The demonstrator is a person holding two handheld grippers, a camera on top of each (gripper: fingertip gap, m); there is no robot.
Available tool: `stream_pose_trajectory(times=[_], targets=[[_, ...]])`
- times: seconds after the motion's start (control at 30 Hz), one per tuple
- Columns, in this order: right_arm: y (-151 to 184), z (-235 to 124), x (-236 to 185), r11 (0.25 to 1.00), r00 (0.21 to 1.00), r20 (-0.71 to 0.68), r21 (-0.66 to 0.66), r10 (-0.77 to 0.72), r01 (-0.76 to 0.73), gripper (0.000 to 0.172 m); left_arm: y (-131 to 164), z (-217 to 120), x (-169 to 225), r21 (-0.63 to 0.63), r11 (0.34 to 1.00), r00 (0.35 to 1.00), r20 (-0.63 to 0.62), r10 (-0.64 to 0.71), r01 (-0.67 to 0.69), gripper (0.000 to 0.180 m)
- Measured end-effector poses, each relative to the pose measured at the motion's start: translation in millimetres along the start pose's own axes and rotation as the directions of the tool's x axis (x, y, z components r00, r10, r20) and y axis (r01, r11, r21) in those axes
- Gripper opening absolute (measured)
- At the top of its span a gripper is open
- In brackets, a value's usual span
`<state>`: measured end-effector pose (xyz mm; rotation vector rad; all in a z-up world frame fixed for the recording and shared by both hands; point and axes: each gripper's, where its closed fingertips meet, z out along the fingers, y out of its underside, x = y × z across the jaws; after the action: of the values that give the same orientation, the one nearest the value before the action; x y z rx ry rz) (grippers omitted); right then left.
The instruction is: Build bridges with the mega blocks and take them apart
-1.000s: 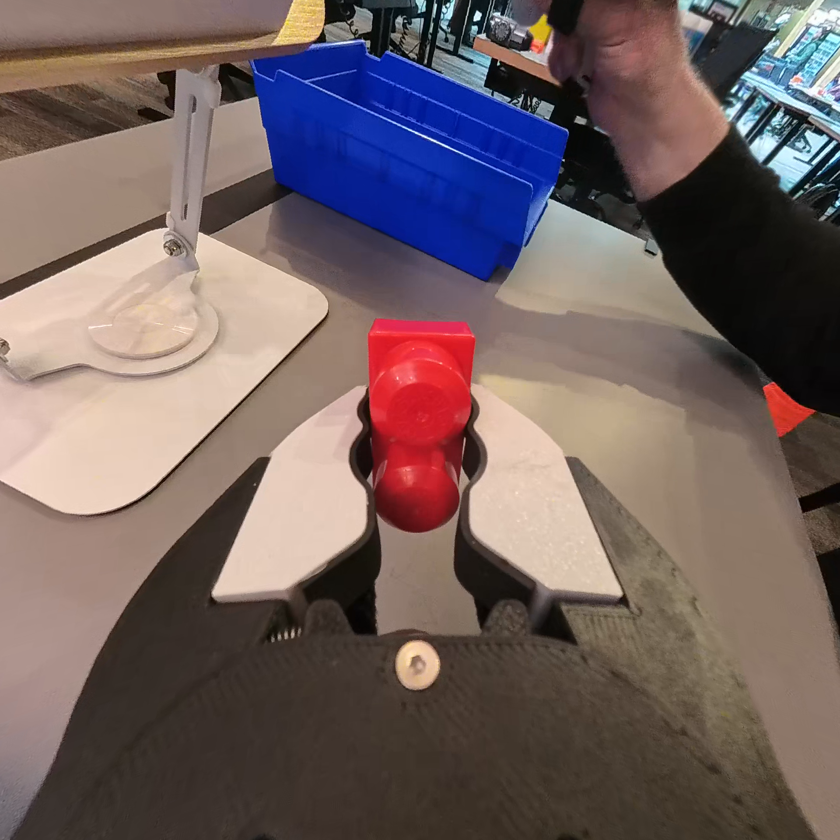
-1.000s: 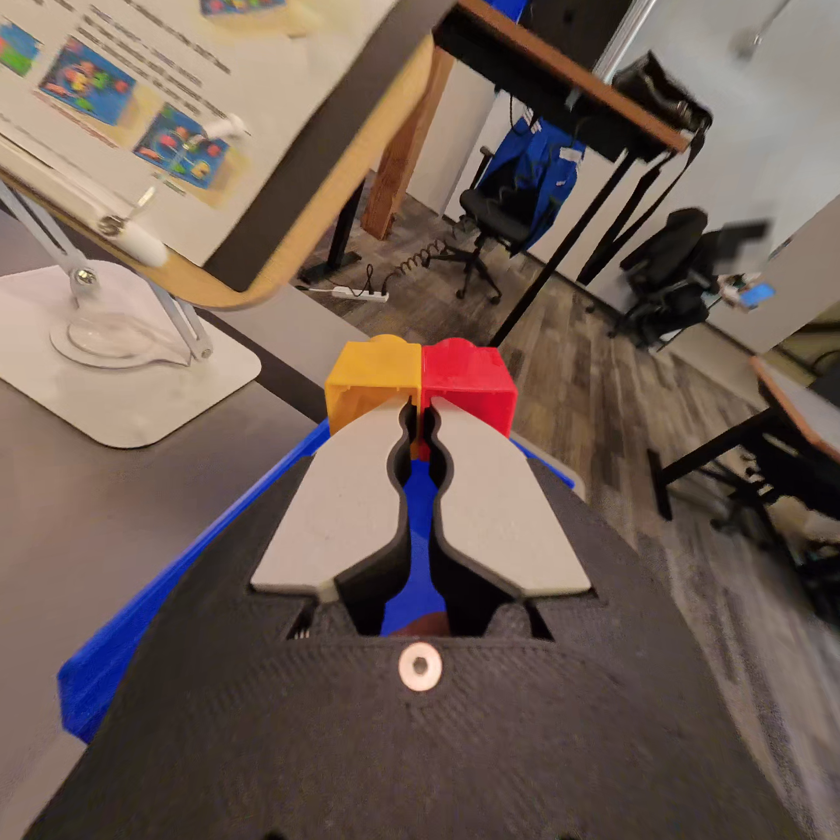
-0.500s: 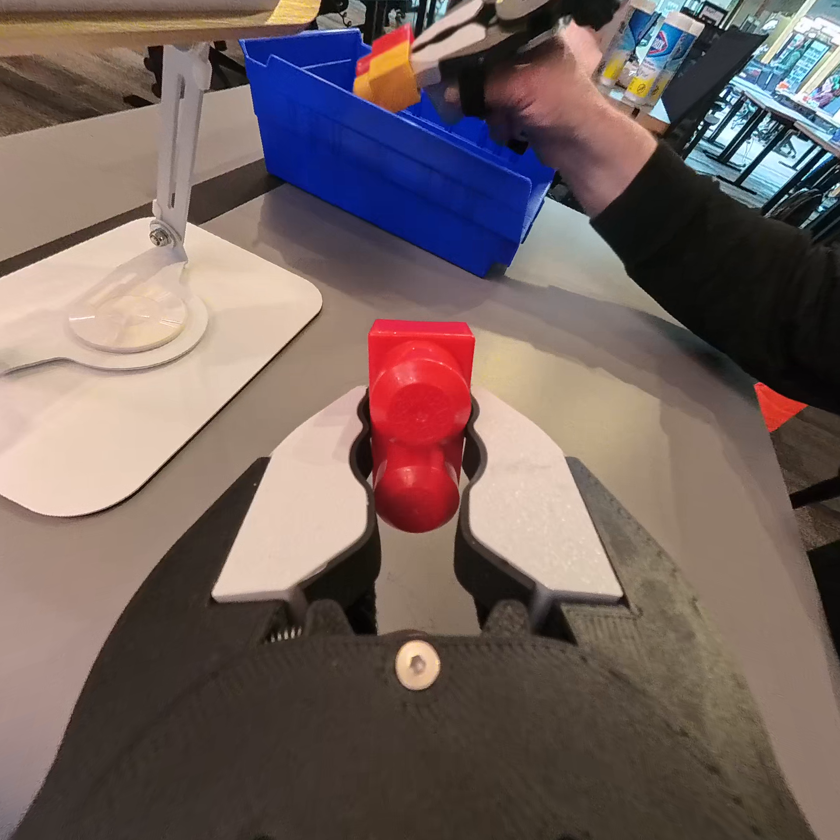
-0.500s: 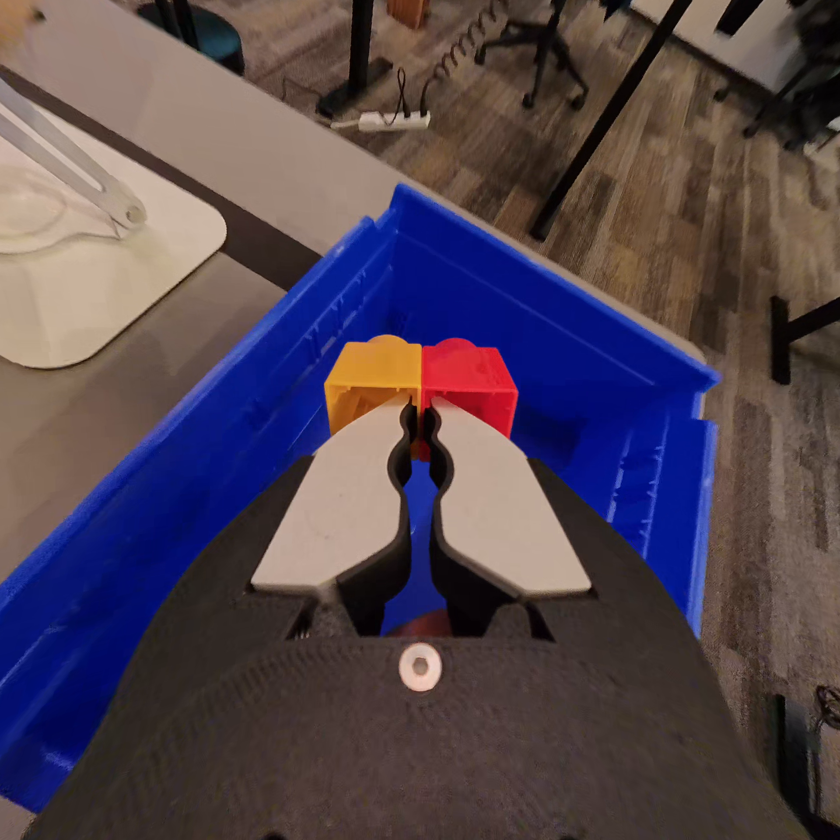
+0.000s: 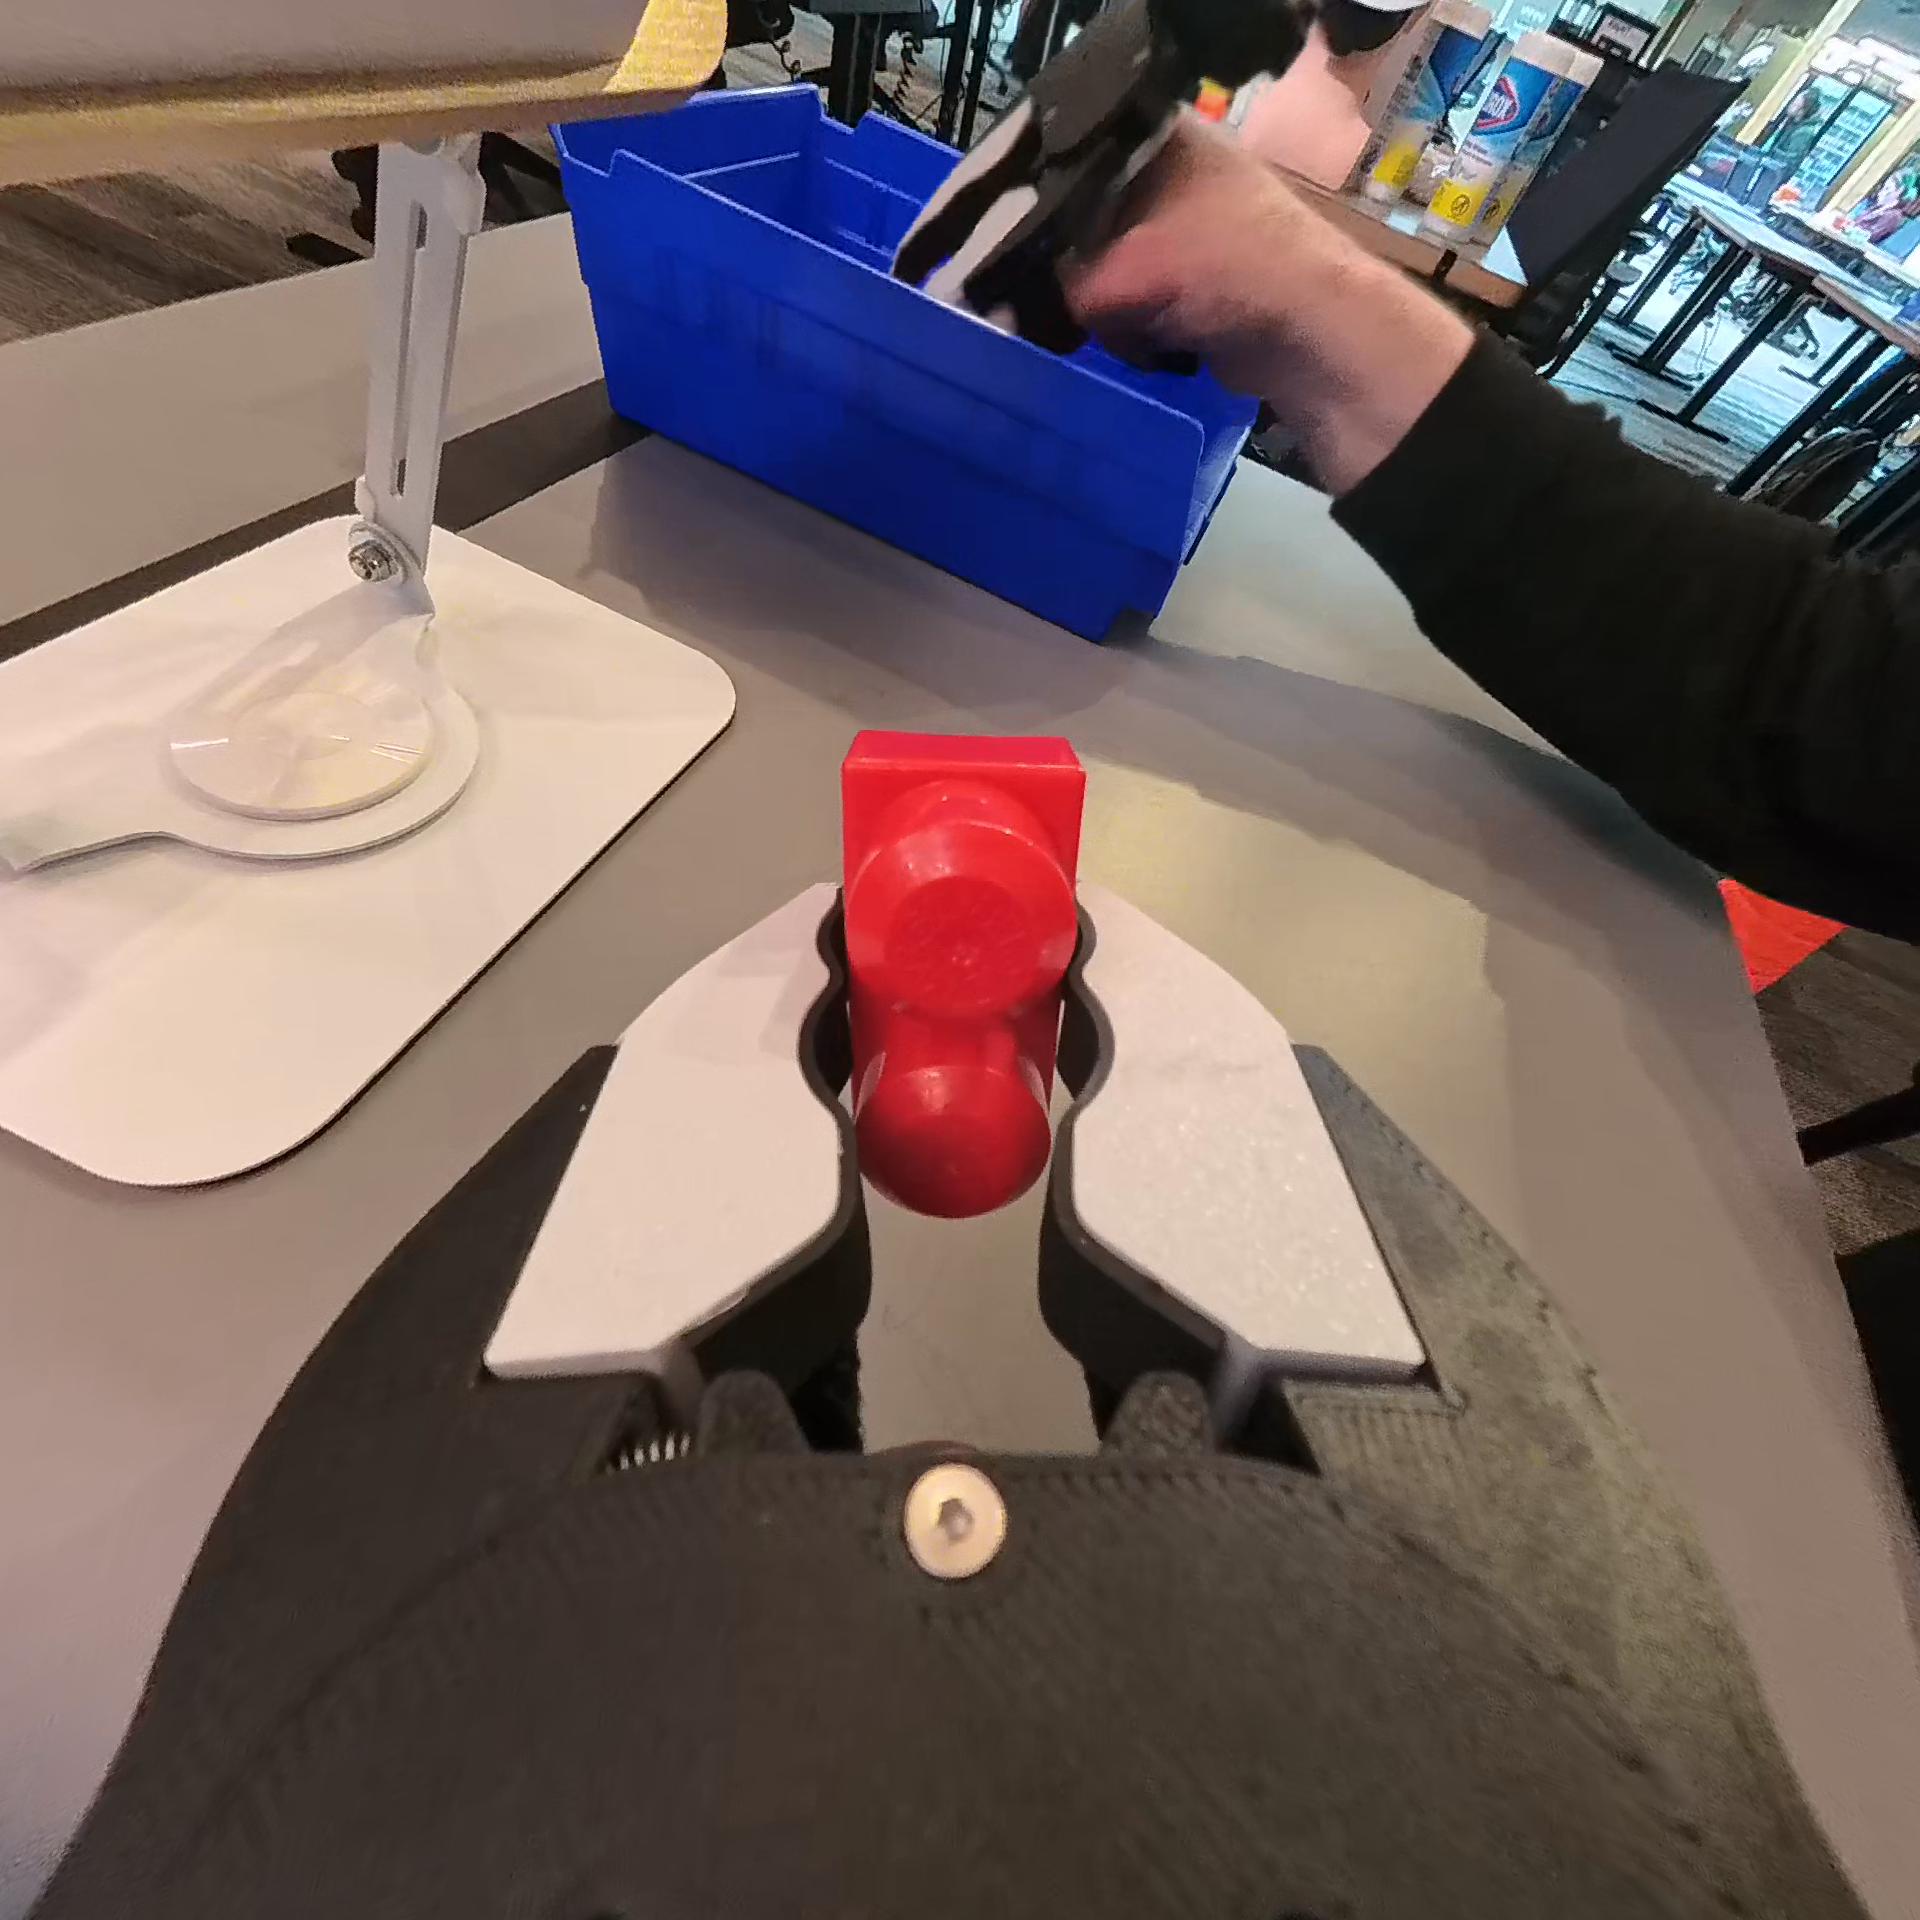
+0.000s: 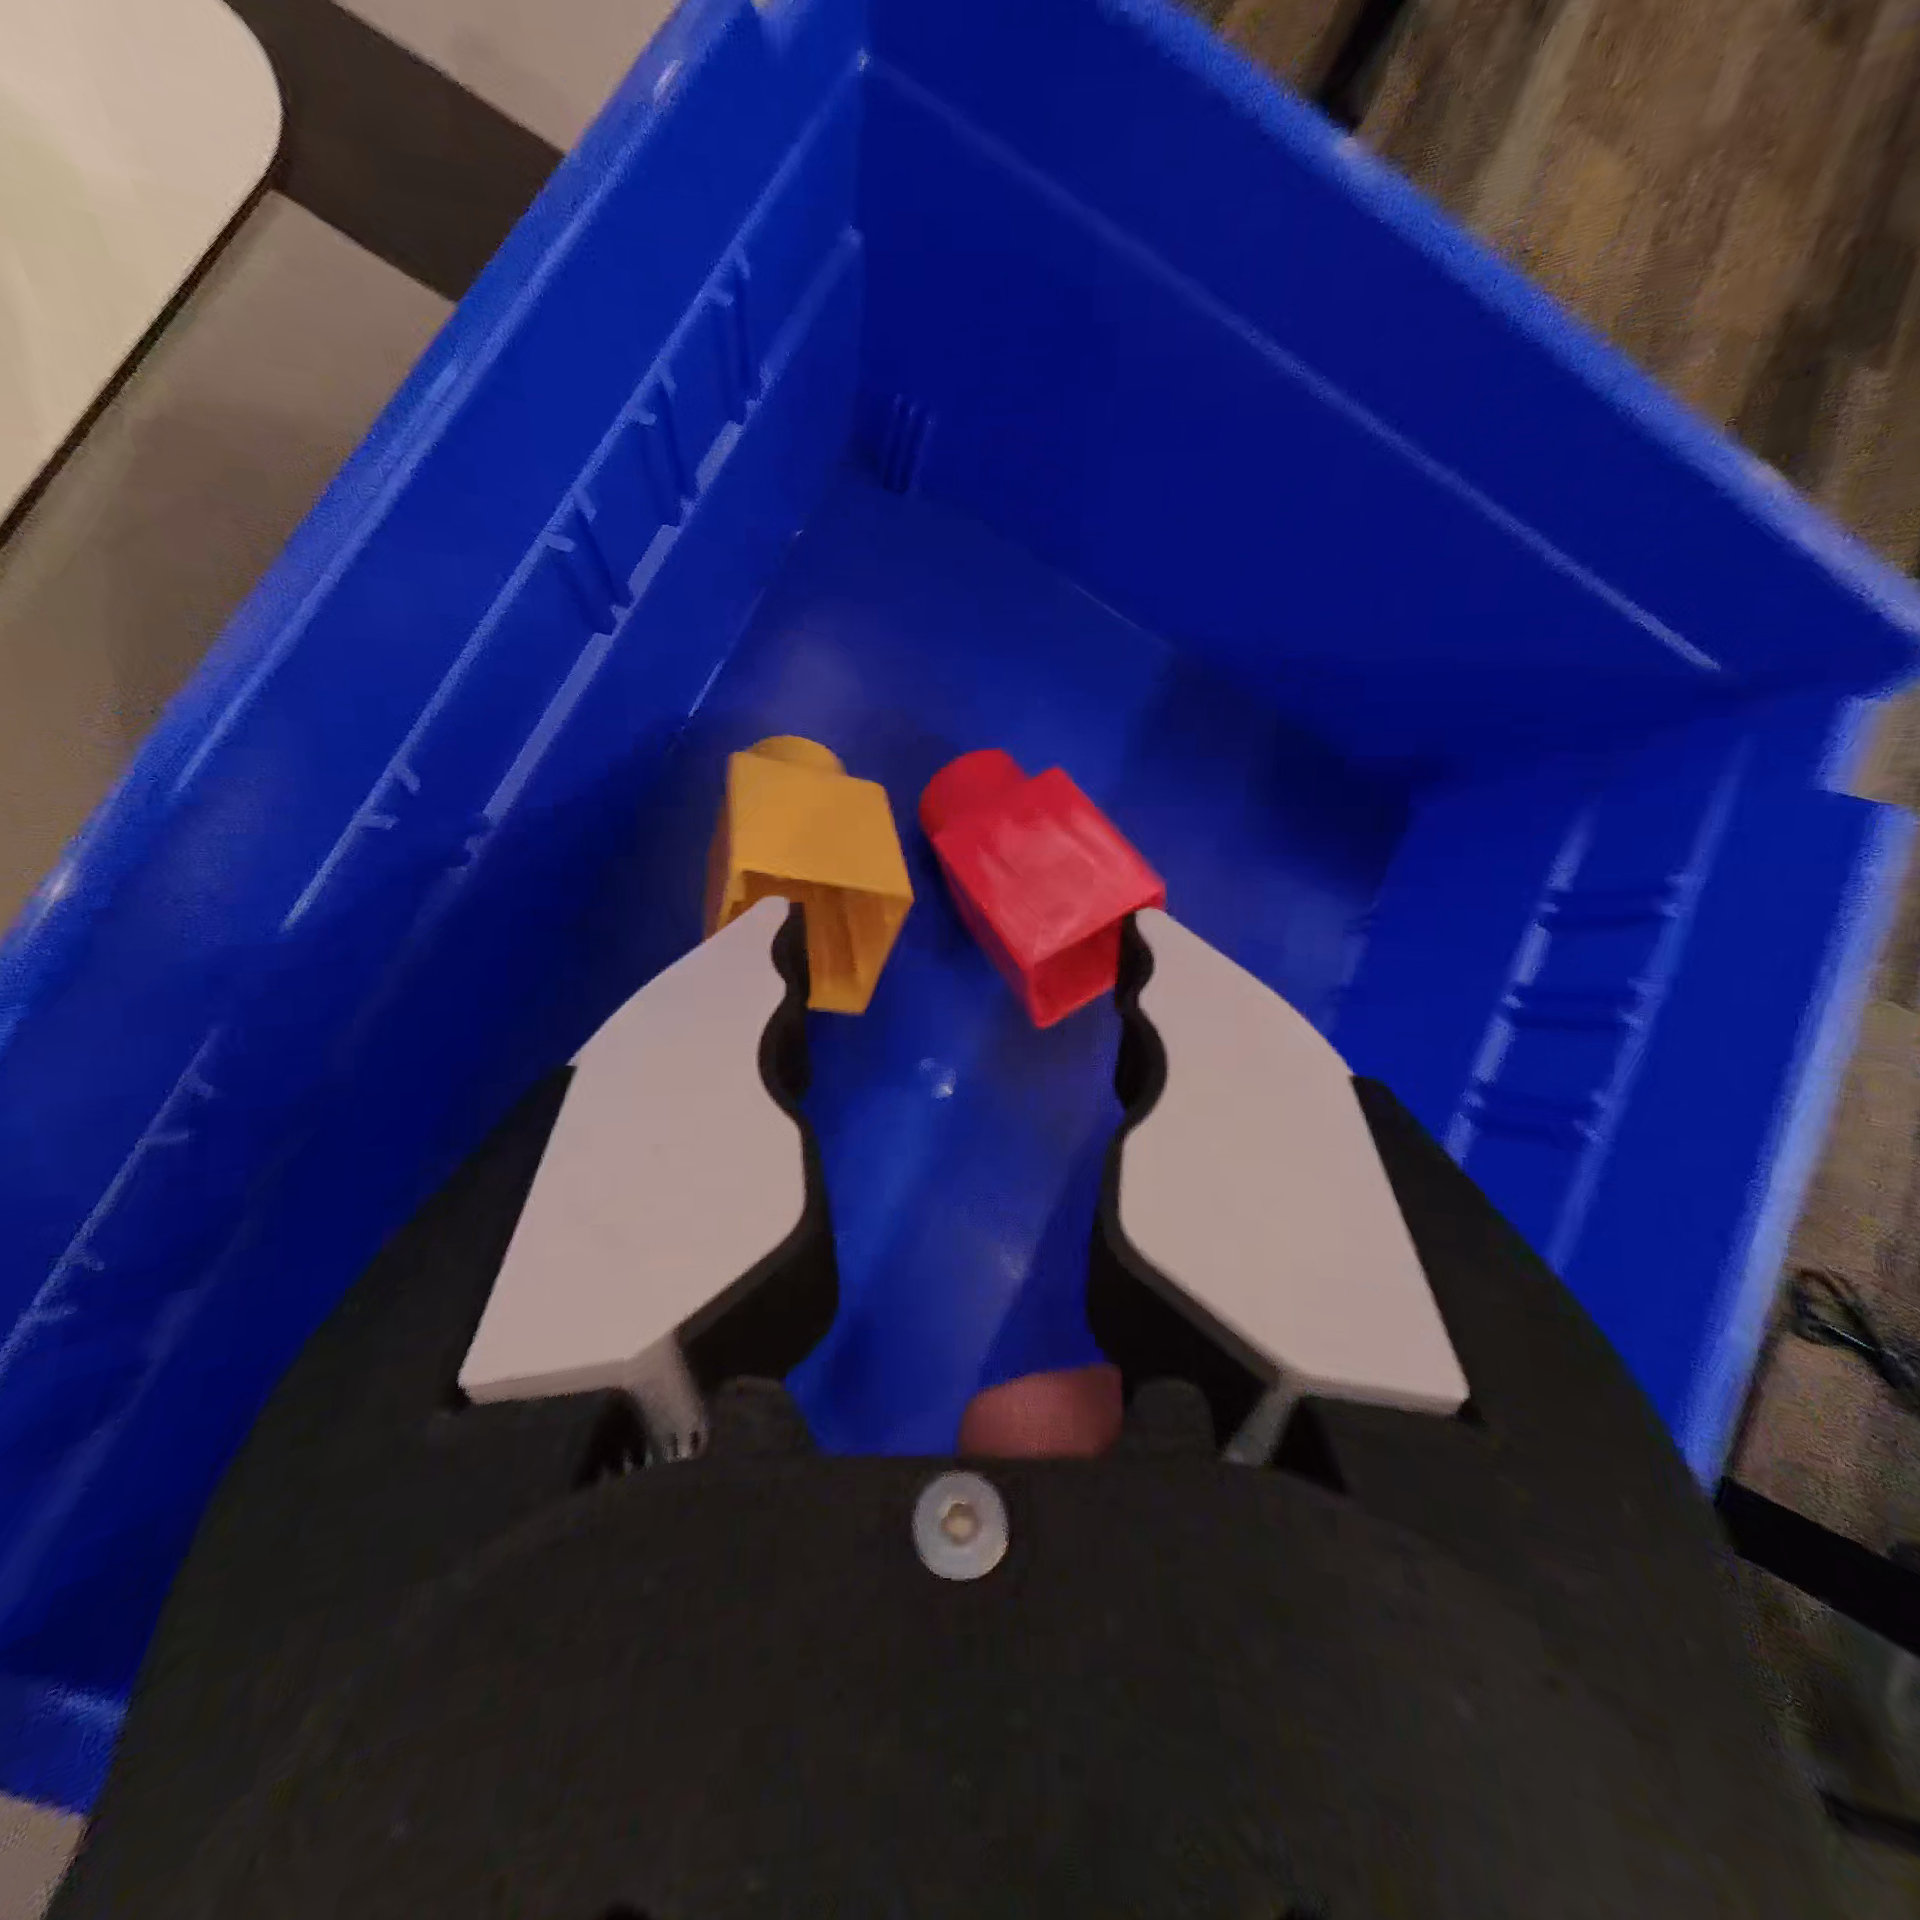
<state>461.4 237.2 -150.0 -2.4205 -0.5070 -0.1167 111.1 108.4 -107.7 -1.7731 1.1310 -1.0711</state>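
Observation:
My left gripper (image 5: 958, 906) is shut on a long red block (image 5: 961, 800), both pads pressed on its sides, just above the grey table (image 5: 1351, 1039). Its two studs point back at the camera. My right gripper (image 6: 956, 920) is open, its tips down inside the blue bin (image 6: 1143, 364). A yellow block (image 6: 810, 842) and a small red block (image 6: 1039, 883) lie apart from each other in the bin, between and just beyond the spread fingertips, and neither is gripped. In the left wrist view the right gripper (image 5: 987, 249) dips into the bin (image 5: 883, 416) at the table's far side.
A white stand base (image 5: 312, 831) with an upright arm sits at the left, under a wooden board (image 5: 312, 62). A person's dark sleeve (image 5: 1662, 623) reaches across the right side. The table's right edge is close, with floor beyond it. About 40 cm separates my left fingertips from my right.
My right gripper went down into the blue bin and opened. The yellow and red blocks left its grasp and came apart. My left gripper kept still with the red block.

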Motion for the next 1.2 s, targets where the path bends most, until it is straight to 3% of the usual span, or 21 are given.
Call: stream_pose_trajectory(times=[0.13, 0.23, 0.37, 0.53, 0.7, 0.77, 0.9, 1.0, 1.1, 1.2], targets=[[-6, -43, 10, 0.999, 0.996, -0.085, 0.032, -0.024, 0.027, 0.063, -3, -1, 1, 0.011, 1.0, 1.0, -0.002, 0.002, -0.002, 0.036], [-29, -89, -9, 0.983, 0.994, -0.085, 0.166, -0.068, 0.081, 0.053, -6, -2, 4, 0.015, 1.0, 1.0, -0.004, 0.011, -0.011, 0.036], [-62, -149, -84, 0.906, 0.973, 0.002, 0.365, -0.229, 0.213, 0.05, -12, -2, 10, 0.033, 0.999, 0.999, -0.007, 0.033, -0.033, 0.036], [-81, -193, -205, 0.704, 0.838, 0.091, 0.595, -0.538, 0.388, 0.044, -17, -1, 29, 0.051, 0.997, 0.995, -0.086, 0.054, -0.05, 0.036], [-83, -203, -282, 0.415, 0.655, -0.083, 0.713, -0.751, 0.566, 0.038, -31, -10, 56, 0.098, 0.99, 0.947, -0.315, -0.07, 0.105, 0.036], [-82, -201, -301, 0.332, 0.595, -0.129, 0.727, -0.794, 0.601, 0.036, -32, -15, 71, 0.073, 0.98, 0.881, -0.453, -0.133, 0.185, 0.036], [-85, -203, -327, 0.199, 0.497, -0.204, 0.74, -0.844, 0.642, 0.032, -26, -14, 82, 0.017, 0.967, 0.806, -0.556, -0.201, 0.253, 0.036], [-79, -196, -344, 0.13, 0.398, -0.207, 0.728, -0.894, 0.673, 0.035, -27, -15, 90, -0.003, 0.958, 0.753, -0.617, -0.227, 0.286, 0.036], [-79, -191, -355, 0.106, 0.367, -0.212, 0.725, -0.906, 0.681, 0.031, -27, -15, 99, -0.017, 0.958, 0.727, -0.648, -0.229, 0.287, 0.036], [-76, -190, -367, 0.073, 0.345, -0.222, 0.74, -0.912, 0.669, 0.01, -29, -13, 110, -0.022, 0.953, 0.688, -0.688, -0.233, 0.301, 0.036]])
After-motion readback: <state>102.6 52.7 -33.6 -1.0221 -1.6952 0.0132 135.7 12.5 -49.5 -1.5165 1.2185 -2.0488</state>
